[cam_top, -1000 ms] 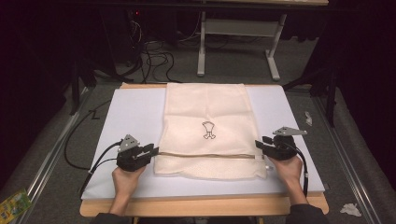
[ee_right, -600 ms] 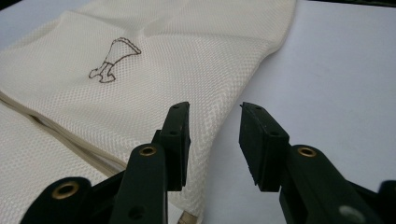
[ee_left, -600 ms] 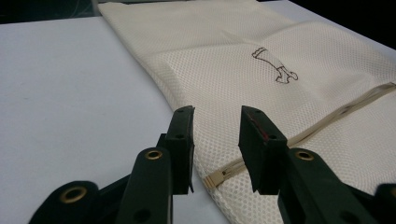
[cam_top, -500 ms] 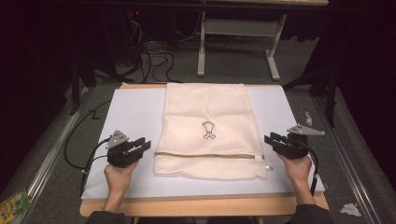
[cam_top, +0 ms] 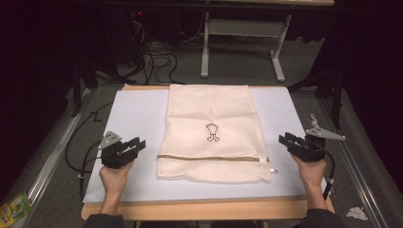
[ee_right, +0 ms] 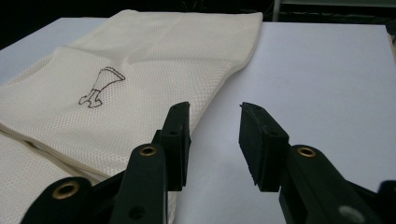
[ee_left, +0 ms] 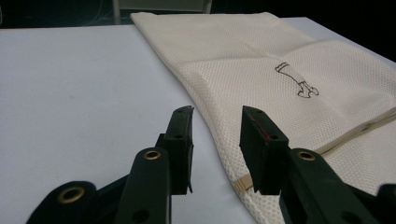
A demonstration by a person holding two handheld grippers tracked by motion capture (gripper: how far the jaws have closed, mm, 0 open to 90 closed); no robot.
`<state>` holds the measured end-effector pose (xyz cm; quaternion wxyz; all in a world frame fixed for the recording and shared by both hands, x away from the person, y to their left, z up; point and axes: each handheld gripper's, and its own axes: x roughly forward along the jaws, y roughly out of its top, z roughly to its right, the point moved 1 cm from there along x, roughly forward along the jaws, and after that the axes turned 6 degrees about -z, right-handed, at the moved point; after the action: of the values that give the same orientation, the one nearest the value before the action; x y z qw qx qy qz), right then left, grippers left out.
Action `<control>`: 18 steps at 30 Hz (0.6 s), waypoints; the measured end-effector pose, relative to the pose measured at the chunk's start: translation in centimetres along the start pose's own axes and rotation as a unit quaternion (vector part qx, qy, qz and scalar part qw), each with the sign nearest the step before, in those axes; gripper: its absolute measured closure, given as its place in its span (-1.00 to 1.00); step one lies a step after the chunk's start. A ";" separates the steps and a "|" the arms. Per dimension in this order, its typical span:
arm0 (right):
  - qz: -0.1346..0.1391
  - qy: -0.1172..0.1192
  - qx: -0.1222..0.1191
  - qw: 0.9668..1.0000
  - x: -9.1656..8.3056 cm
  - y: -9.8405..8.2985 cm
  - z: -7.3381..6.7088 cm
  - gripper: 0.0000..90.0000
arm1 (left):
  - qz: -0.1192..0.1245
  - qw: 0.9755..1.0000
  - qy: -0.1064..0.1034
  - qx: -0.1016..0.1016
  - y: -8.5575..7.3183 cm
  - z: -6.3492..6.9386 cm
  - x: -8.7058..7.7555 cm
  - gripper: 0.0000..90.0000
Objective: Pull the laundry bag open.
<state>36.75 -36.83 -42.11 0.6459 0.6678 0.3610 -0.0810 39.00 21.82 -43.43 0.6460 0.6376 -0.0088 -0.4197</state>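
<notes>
The left hand-held gripper [cam_top: 135, 145] sits released on the white worktop [cam_top: 133, 118], its jaws apart with nothing between them, just beside the left edge of a cream mesh bag [cam_top: 211, 133]. In the left gripper view, the left hand-held gripper [ee_left: 215, 135] points along that edge, with one jaw over the bag's border near the tan end of the zip. The right hand-held gripper [cam_top: 287, 141] is likewise released and empty, resting near the bag's right edge, and in the right gripper view the right hand-held gripper [ee_right: 214, 135] has the bag [ee_right: 116, 88] lying to its left. The bag lies flat in the middle of the worktop, a small dark drawing [cam_top: 212, 132] printed near its centre and a zip [cam_top: 214, 158] running across its near part. The person's hands hold both tools from the near side. Beyond the worktop, cables [cam_top: 157, 54] lie on the floor near a grey table frame [cam_top: 242, 42].
</notes>
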 end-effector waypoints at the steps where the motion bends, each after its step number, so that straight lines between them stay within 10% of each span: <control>1: 0.000 0.000 0.000 1.000 -0.1 0.0 0.1 0.44 | -0.001 1.000 0.001 0.001 0.0 0.0 0.0 0.44; 18: -0.003 -0.015 0.019 1.000 -0.3 -0.7 1.6 0.43 | -0.002 1.000 0.021 -0.018 -0.3 -1.6 0.1 0.42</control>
<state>36.74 -38.52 -42.73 0.6379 0.6779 0.3515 -0.0999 39.80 23.14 -44.01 0.6561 0.6349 0.0137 -0.4076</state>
